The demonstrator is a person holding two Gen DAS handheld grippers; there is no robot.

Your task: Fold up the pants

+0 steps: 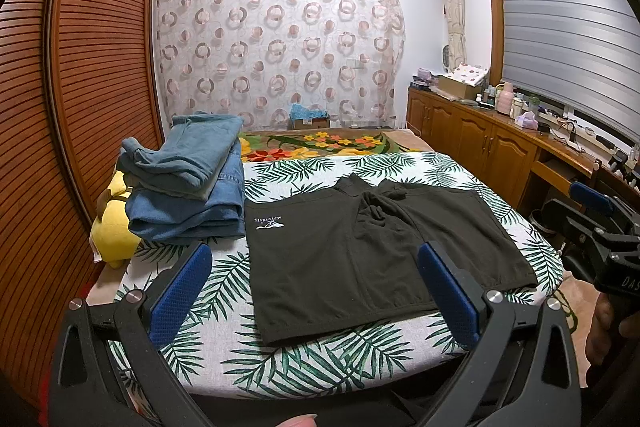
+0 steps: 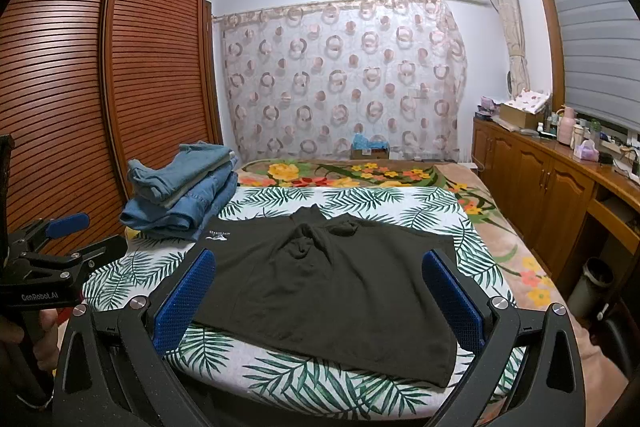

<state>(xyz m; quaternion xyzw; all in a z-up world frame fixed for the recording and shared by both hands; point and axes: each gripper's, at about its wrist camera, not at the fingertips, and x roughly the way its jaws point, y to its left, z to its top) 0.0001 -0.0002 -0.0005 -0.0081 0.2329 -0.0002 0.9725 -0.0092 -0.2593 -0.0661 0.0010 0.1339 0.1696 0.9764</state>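
Dark shorts (image 1: 352, 251) (image 2: 336, 287) lie spread flat on the leaf-print sheet (image 1: 280, 363) (image 2: 304, 383) of the bed, with a white logo near their far left corner and a bunched knot of cloth at the far middle. My left gripper (image 1: 316, 291) hovers open over the near edge of the shorts, its blue pads wide apart and nothing between them. My right gripper (image 2: 320, 299) is open too, above the near part of the shorts. Each gripper shows at the side of the other's view, left gripper (image 2: 68, 239), right gripper (image 1: 596, 219).
A stack of folded blue jeans (image 1: 188, 183) (image 2: 184, 191) sits on the bed's far left, a yellow plush toy (image 1: 114, 227) beside it. A slatted wardrobe (image 1: 80, 87) stands left, wooden cabinets (image 1: 480, 143) (image 2: 540, 183) right. A floral blanket (image 2: 360, 173) covers the far bed.
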